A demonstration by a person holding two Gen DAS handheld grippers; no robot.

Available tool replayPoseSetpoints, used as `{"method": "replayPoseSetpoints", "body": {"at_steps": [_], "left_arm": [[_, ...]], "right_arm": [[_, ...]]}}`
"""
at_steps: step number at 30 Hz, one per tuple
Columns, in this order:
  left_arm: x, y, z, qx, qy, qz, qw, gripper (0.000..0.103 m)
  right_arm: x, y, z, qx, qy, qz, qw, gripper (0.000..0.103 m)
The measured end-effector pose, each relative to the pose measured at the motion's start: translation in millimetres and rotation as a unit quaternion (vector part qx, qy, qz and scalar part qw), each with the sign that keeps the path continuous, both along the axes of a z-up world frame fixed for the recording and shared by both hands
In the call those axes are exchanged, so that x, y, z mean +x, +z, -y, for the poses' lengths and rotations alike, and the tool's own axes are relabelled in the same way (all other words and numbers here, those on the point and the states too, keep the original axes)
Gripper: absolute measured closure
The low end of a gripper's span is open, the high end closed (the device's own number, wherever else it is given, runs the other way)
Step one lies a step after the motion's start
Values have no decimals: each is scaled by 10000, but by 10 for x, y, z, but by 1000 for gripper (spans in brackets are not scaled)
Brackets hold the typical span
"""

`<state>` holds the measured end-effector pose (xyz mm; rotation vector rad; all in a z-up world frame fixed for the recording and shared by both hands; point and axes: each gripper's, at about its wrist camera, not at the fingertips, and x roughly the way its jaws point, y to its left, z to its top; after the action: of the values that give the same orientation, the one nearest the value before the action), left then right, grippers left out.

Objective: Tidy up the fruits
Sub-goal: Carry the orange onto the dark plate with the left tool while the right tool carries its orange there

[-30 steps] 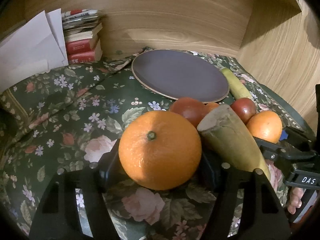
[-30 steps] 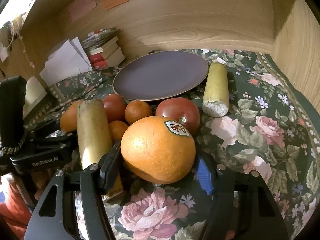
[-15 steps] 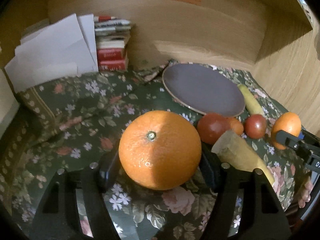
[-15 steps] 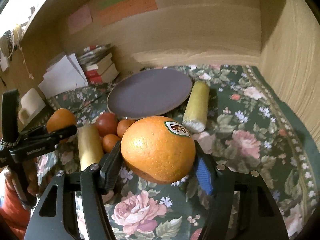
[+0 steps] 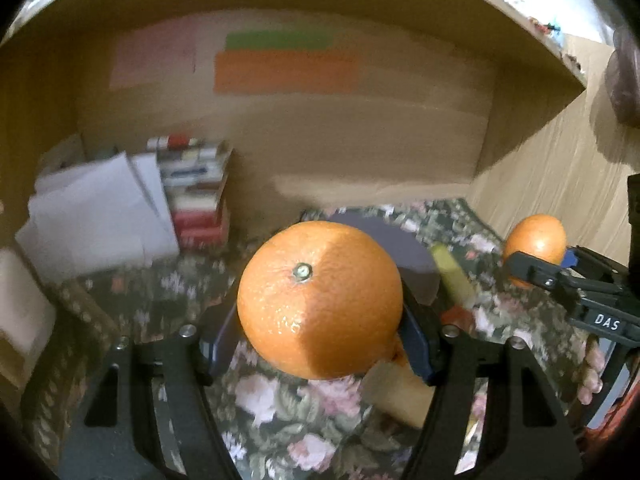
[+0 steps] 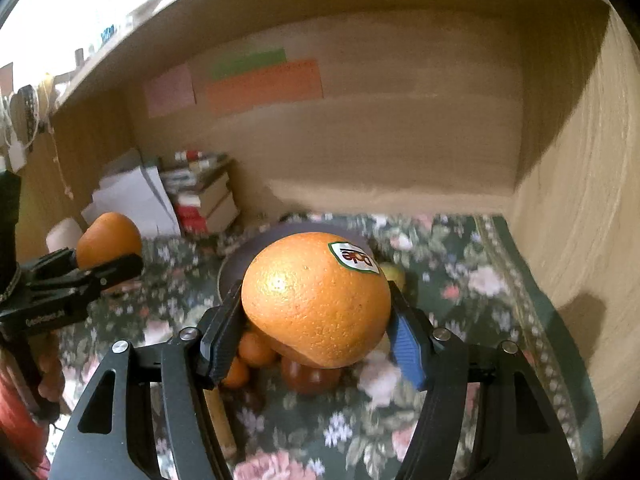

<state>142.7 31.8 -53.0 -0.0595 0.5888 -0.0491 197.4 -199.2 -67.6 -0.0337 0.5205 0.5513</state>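
Observation:
My left gripper (image 5: 320, 332) is shut on a large orange with a green stem dot (image 5: 320, 300) and holds it high above the floral cloth. My right gripper (image 6: 316, 332) is shut on a second orange with a Dole sticker (image 6: 316, 300), also lifted. Each gripper shows in the other's view: the right one with its orange (image 5: 536, 250) at the right edge, the left one with its orange (image 6: 108, 240) at the left edge. The dark plate (image 5: 404, 248) (image 6: 240, 264) lies on the cloth behind, half hidden by the oranges.
Below lie a cut banana piece (image 5: 400, 392), a second piece (image 5: 452, 276) by the plate, tomatoes (image 6: 310, 376) and small tangerines (image 6: 256, 348). Books (image 5: 200, 200) and white papers (image 5: 96, 216) stand at the back left. Wooden walls (image 6: 580, 220) enclose the back and right.
Both grippers have risen and pulled back with their oranges. The plate and the other fruit now sit lower and farther off in both views.

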Motion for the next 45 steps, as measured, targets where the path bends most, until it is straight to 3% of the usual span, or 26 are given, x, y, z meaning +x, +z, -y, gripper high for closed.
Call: {"method": "replayPoseSetpoints", "body": {"at_steps": [10, 16, 23, 30, 37, 45], "left_arm": [[296, 285, 182, 120, -151, 291, 9994, 34], [582, 290, 198, 131, -159, 201, 9996, 34], [1048, 34, 135, 204, -116, -211, 9995, 34], [1427, -398, 63, 198, -180, -896, 9956, 34], [1632, -696, 69, 121, -437, -1390, 9892, 34], [1732, -866, 100, 101, -507, -1638, 9851, 34]], "right_arm": [[311, 207, -191, -28, 36, 246, 9997, 41], [596, 191, -346, -200, 110, 167, 9996, 41], [986, 56, -499, -474, 125, -115, 9987, 41], [1321, -210, -647, -850, 110, -533, 9949, 41], [1512, -458, -725, -1071, 154, -943, 9896, 41], [1583, -594, -795, -1341, 377, -1176, 9832, 41]]}}
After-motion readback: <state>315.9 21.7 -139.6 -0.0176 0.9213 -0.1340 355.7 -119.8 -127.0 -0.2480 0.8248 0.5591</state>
